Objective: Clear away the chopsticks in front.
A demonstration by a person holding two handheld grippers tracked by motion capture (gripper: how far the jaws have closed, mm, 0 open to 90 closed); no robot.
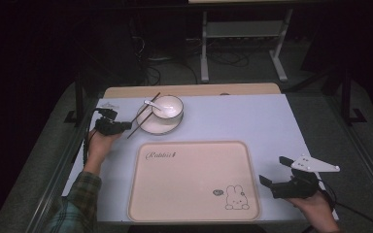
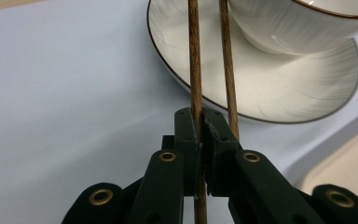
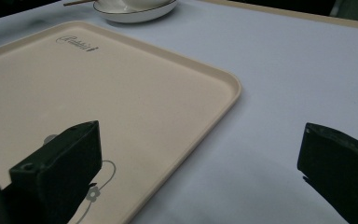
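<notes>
Left claw [image 2: 200, 126] is clamped on one wooden chopstick [image 2: 195, 60]; 2nd chopstick [image 2: 227, 65] runs just beside it, prob. outside the pads. Both lean on the rim of the white saucer [image 1: 148, 127], far-left on the surface [image 1: 252, 116]. Bowl [image 1: 167, 107] w/ spoon [image 1: 151, 103] sits on the saucer. Right claw [image 1: 274, 171] is spread wide, holding nothing, just right of the beige rabbit tray [image 1: 175, 189].

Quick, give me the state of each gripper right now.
Left gripper: shut on one chopstick; the second chopstick lies outside the jaws.
Right gripper: open, holding nothing, beside the tray.
</notes>
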